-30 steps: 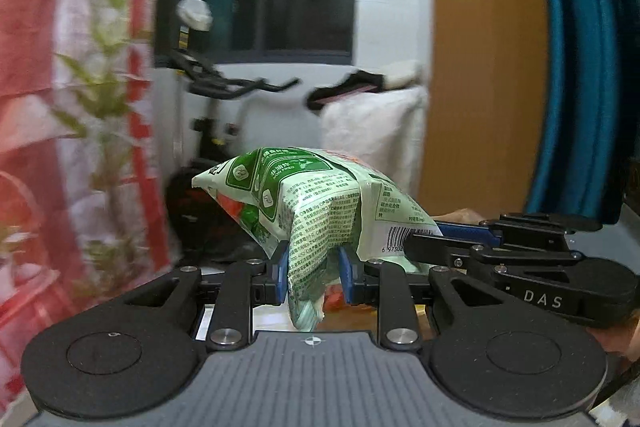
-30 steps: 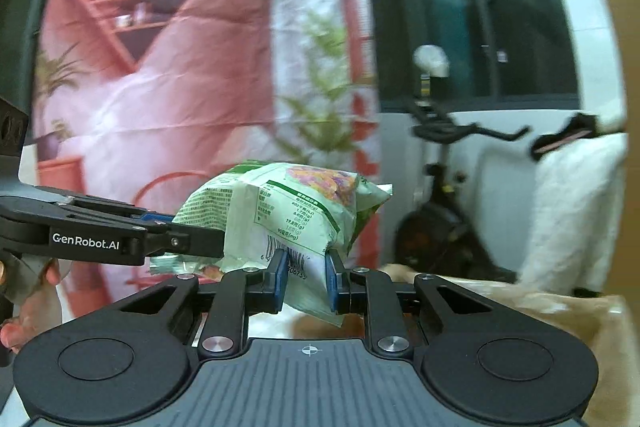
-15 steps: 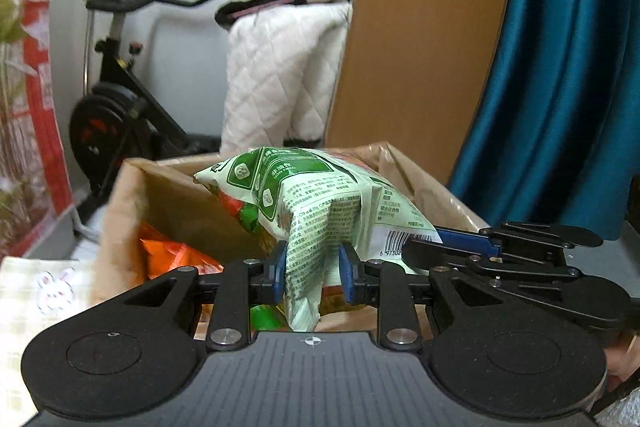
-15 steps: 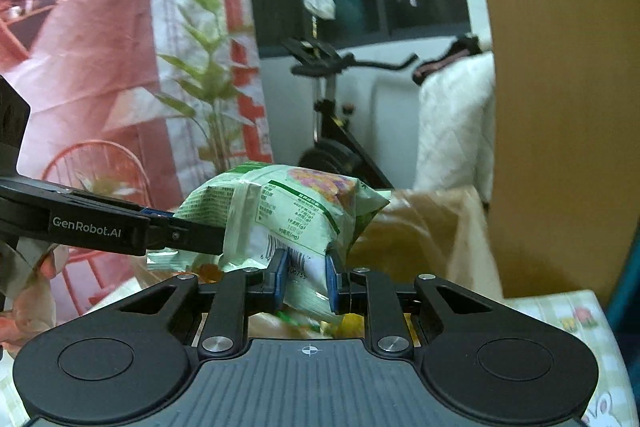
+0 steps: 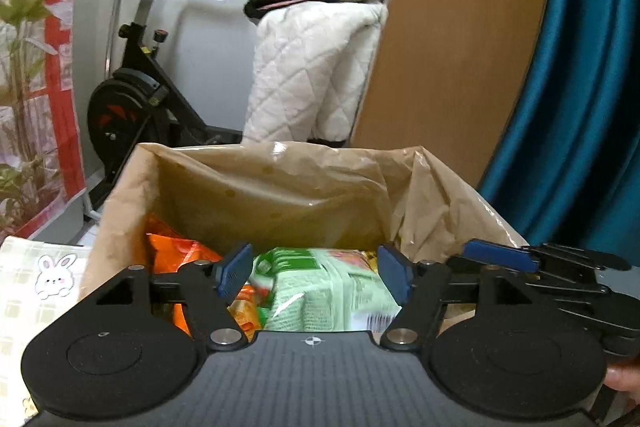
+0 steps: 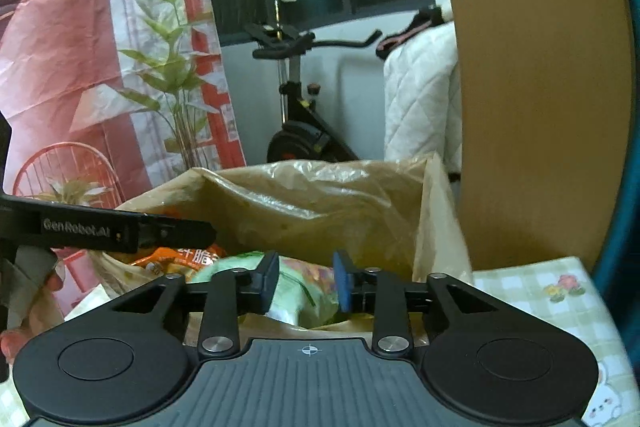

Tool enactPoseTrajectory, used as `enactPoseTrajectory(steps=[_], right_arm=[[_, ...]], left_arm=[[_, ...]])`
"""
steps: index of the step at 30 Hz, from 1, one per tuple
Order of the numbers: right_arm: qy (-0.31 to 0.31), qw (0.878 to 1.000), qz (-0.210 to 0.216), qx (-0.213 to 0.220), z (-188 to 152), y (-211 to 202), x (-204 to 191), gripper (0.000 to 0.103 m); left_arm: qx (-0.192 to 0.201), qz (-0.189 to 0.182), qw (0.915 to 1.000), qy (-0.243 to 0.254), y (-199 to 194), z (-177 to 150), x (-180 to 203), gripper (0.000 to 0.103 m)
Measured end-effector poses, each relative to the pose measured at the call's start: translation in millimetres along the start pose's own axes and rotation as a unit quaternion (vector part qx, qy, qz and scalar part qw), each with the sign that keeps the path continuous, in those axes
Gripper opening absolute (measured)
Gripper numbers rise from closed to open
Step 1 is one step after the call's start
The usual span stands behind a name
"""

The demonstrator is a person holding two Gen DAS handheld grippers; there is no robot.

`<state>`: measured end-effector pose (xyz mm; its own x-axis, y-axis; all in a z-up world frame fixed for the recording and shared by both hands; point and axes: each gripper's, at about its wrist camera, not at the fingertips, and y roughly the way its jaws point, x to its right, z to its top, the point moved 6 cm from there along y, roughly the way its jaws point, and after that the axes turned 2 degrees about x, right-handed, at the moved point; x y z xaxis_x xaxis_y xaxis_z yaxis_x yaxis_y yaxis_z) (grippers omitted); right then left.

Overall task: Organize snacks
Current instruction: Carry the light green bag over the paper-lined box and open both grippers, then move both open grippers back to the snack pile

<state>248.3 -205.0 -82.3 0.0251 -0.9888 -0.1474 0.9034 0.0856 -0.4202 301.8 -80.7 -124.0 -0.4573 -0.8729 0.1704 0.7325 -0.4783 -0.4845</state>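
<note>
While both grippers' jaws are opening, L (image 5: 314, 277) & R (image 6: 306, 279), green snack bag (image 5: 328, 297) drops free into paper-lined box (image 5: 276, 203); next: pull back w/o snagging liner.

Checked bunny-print tablecloth (image 6: 532, 291) on table; paper-lined box (image 5: 120, 195) atop.

Green snack bag (image 5: 320, 297) now released into brown bag (image 5: 280, 203); left tongs (image 5: 316, 273) and right tongs (image 6: 306, 281) opening, previously clamped on it.

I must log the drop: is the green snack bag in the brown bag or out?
In: the green snack bag lies below the brown bag's rim, beside an orange packet.
</note>
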Motion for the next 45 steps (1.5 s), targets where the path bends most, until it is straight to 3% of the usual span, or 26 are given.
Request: enactPoseTrajectory(steps=[8,14,20,32,40,45], right_arm=[[-0.018,0.999,-0.003,0.031,6,-31,-7,0.035],[-0.014,0.999,0.014,0.038,1,-52,-15,0.036],[-0.021,0.999,0.026,0.034,-15,-67,-25,0.036],[-0.012,1.000,0.017,-0.023,-83,-75,-16,0.036],[0.007,0.997,-0.008,-0.079,-127,-63,0,0.036],[0.013,0.995,0.004,-0.103,-146,-53,-8,0.036]], left_arm=[[0.044,0.053,0.9975,0.018,-46,4,-8,0.087],[0.070,0.064,0.9953,0.018,-80,2,-14,0.089],[0.078,0.077,0.9938,0.017,-106,-20,-19,0.089],[0.025,0.109,0.9922,-0.056,-120,-89,-59,0.086],[-0.012,0.103,0.9920,-0.072,-114,-119,-70,0.083],[-0.033,0.107,0.9905,-0.080,-110,-132,-74,0.082]])
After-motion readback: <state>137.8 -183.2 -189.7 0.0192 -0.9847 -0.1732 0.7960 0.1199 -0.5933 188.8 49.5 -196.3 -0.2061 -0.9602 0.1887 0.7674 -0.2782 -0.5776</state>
